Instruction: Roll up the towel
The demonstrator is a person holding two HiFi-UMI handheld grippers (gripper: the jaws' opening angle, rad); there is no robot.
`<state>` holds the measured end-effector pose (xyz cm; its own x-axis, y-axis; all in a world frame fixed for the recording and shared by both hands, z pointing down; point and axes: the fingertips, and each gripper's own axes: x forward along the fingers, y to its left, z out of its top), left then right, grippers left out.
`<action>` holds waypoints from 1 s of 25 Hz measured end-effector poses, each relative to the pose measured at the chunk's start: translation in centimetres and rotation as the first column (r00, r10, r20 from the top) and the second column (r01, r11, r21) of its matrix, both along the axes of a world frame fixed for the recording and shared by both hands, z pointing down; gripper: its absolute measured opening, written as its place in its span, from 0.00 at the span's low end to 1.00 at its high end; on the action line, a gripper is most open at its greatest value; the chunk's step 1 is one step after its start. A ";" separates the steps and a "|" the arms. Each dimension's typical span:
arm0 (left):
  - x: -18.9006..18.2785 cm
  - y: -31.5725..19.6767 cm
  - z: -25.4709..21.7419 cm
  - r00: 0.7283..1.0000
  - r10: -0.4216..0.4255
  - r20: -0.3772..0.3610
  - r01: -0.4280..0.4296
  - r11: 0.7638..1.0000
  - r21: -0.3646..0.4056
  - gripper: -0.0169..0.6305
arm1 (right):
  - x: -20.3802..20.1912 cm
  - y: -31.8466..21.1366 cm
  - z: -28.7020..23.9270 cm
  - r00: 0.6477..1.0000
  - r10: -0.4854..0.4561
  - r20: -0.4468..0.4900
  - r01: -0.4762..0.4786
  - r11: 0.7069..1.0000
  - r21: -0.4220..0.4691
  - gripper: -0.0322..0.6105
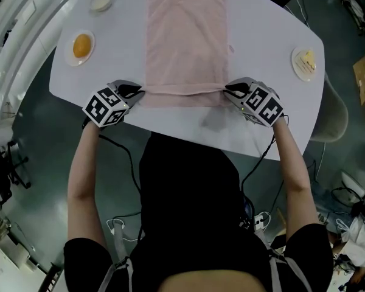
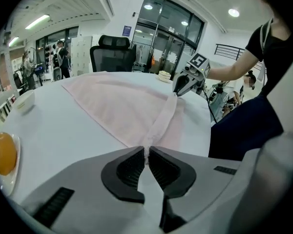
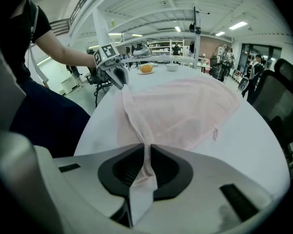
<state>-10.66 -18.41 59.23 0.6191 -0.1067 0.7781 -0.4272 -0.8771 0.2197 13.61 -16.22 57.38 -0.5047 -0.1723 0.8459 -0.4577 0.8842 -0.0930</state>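
A long pale pink towel [image 1: 185, 35] lies flat on the white table [image 1: 261, 29], running away from me. Its near edge is folded over into a narrow band [image 1: 182, 90]. My left gripper [image 1: 138, 90] is shut on the left corner of that band, and the cloth shows pinched between its pads [image 2: 146, 152]. At the band's right corner my right gripper [image 1: 227, 89] is shut too, with a flap of towel [image 3: 147, 172] hanging down between its jaws. Each gripper view shows the other gripper across the towel [image 2: 136, 106], [image 3: 185, 111].
A plate with an orange round food [image 1: 81, 46] and a small dish [image 1: 101, 2] sit left of the towel. A plate with yellow food [image 1: 306, 62] sits at the right. A black office chair [image 2: 113, 52] stands beyond the table. The table's near edge runs just under both grippers.
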 end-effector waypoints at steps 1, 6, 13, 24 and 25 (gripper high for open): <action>0.0 0.0 0.2 1.000 0.002 0.005 -0.003 1.000 0.002 0.08 | 0.0 0.0 0.1 1.000 0.001 -0.003 -0.001 1.000 -0.002 0.13; -0.1 0.1 0.2 1.000 -0.025 -0.003 0.025 0.999 0.031 0.08 | -0.4 -0.2 -0.3 0.998 0.049 0.033 -0.049 0.999 0.009 0.22; -1.3 -3.3 -1.8 0.970 -0.224 -0.096 0.232 0.968 0.091 0.23 | 0.7 -3.8 -2.7 0.971 0.224 0.080 -0.233 0.963 0.136 0.27; -1.1 -0.6 -4.9 0.974 -0.205 -0.093 0.217 0.965 0.149 0.36 | 1.6 -0.9 -4.3 0.985 0.164 0.044 -0.170 0.965 0.199 0.37; -1.0 0.0 -5.0 0.978 -0.190 -0.088 0.202 0.967 0.155 0.36 | 1.5 -0.4 -4.3 0.987 0.156 0.046 -0.162 0.966 0.204 0.37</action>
